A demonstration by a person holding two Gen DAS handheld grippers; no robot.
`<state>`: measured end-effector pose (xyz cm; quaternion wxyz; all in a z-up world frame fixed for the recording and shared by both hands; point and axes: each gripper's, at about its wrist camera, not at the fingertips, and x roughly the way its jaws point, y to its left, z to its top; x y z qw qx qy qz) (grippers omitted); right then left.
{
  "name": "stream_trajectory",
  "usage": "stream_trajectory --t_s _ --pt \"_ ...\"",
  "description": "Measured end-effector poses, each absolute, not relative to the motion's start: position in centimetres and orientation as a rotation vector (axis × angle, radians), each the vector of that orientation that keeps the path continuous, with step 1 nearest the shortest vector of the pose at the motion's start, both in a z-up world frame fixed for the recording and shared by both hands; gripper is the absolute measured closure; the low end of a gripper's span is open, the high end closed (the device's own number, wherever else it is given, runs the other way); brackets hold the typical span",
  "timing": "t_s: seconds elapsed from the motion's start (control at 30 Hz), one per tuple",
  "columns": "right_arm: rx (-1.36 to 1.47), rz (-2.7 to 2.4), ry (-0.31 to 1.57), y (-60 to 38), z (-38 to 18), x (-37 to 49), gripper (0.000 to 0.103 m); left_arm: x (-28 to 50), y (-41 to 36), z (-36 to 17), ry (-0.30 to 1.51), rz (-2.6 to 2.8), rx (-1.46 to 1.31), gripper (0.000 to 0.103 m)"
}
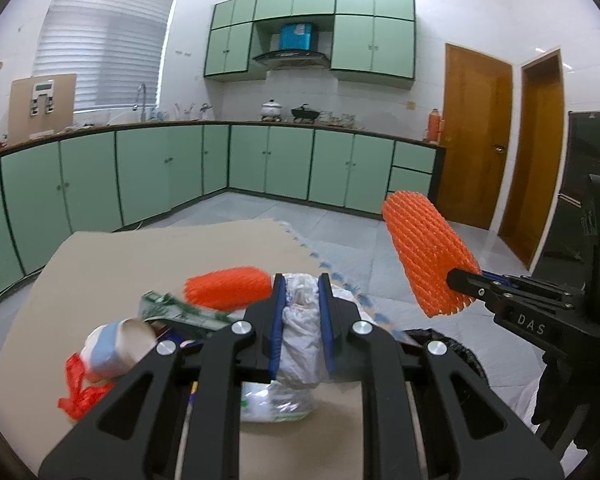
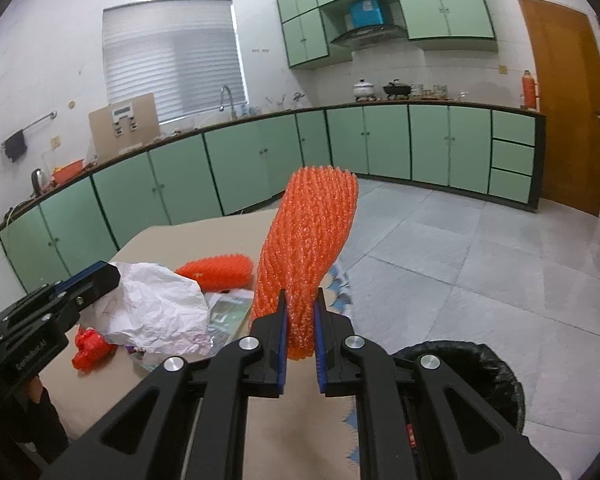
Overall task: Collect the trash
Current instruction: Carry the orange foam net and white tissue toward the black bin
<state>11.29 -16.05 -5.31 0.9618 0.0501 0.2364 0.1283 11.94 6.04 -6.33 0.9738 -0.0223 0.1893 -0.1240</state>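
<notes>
My left gripper point(image 1: 301, 280) is shut on a crumpled white paper wad point(image 1: 300, 336), held just above the cardboard-covered table point(image 1: 140, 264); the wad also shows in the right wrist view point(image 2: 156, 304). My right gripper point(image 2: 300, 300) is shut on an orange foam fruit net point(image 2: 308, 248), lifted upright over the table's right edge; the net also shows in the left wrist view point(image 1: 428, 252). A second orange net point(image 1: 228, 288) lies on the table. A paper cup point(image 1: 120, 344), red plastic scrap point(image 1: 80, 392), a green printed wrapper point(image 1: 180, 308) and a clear plastic wrapper point(image 1: 276, 400) lie nearby.
A black-lined trash bin point(image 2: 472, 376) stands on the tiled floor right of the table, below my right gripper. Green kitchen cabinets point(image 1: 260, 160) line the far walls. Wooden doors point(image 1: 476, 136) are at the right.
</notes>
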Motion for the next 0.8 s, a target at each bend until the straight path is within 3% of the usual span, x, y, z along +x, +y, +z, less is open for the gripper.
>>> stream_trajectory --t_s 0.8 --pt "0.161 0.005 0.473 -27.3 -6.1 11.2 0.092 17.6 -7.4 -7.0 0.391 -0.482 -0.003 0.088"
